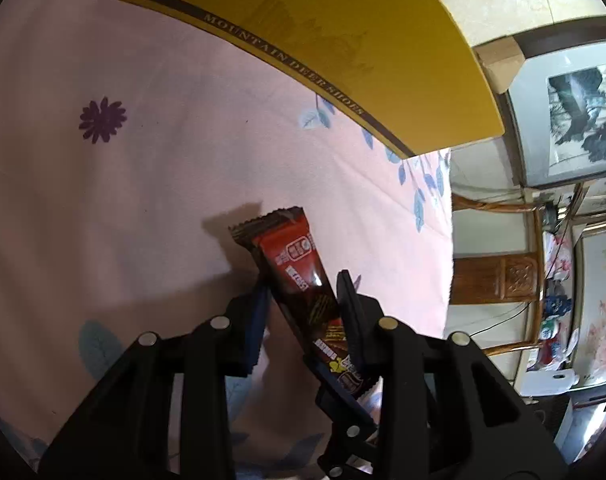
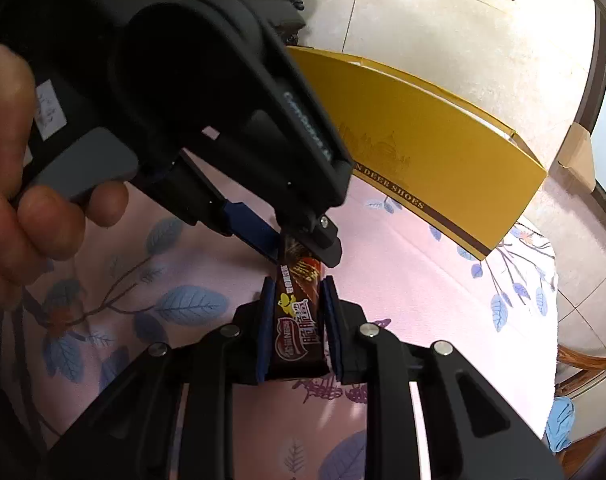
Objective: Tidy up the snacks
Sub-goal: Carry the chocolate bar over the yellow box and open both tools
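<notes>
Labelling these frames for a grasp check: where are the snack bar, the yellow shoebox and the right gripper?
snack bar (image 2: 299,332): right wrist view, wrapper's printed middle.
yellow shoebox (image 2: 423,136): right wrist view, its long side.
right gripper (image 2: 297,284): right wrist view, midway between fingertips.

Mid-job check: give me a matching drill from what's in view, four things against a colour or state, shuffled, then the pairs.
Things:
1. snack bar
2. shoe box
3. cloth
4. right gripper

Colour or state:
A. pink with flowers and leaves
B. shut on the snack bar
C. yellow with a brown stripe
D. red and brown wrapper

Pairs: 1-D, 2-C, 3-A, 4-B
</notes>
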{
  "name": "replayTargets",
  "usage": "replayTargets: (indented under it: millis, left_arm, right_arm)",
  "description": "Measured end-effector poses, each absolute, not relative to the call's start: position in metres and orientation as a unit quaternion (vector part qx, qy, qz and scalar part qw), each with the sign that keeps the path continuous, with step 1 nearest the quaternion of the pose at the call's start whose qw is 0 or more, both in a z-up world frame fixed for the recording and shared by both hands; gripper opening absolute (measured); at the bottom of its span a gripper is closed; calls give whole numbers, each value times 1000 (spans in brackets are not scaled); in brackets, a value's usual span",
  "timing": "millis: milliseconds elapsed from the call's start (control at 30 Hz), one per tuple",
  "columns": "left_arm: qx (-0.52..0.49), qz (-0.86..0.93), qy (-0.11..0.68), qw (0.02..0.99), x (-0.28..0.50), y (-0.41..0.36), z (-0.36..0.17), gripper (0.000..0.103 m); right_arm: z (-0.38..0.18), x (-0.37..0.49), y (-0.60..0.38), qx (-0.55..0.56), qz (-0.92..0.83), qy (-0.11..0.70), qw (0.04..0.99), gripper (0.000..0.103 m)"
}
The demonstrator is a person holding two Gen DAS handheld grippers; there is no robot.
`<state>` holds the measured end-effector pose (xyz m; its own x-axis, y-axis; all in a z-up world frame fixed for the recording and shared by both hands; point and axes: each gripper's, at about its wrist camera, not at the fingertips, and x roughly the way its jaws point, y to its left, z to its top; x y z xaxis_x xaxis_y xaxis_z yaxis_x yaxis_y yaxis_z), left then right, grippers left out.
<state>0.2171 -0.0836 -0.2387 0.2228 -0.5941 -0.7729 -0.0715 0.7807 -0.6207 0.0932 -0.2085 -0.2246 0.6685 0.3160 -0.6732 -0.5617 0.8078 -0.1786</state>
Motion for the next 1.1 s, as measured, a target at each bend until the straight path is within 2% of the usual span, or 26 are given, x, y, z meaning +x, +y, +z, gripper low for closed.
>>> replayTargets:
  millis: [300,567,767,1000,1067,1100]
  left_arm:
    - [-273,-195,537,774,227,-76,-178,33]
    - [-267,-215,451,824,297,-72,-99,34]
    - [-246,-205,411,853,366,-77,-64,34]
    - [-213,-186,421,862,413,-86,-60,34]
    - [-199,-174,423,866,416,-87,-60,34]
    - [-192,-165,423,870,417,-87,-59,48]
  right_arm:
    - [-175,99,-201,-220,235,269,908,23]
    - [-103,178,-201,-231,229,208,922,23]
    - [-69,254,-203,-196,230,217,928,24]
    - [-57,299,-199,-158,215,255,929,24]
    - [-56,306,-199,-148,212,259,931,30]
    - [-53,306,-199,-147,207,256,933,37]
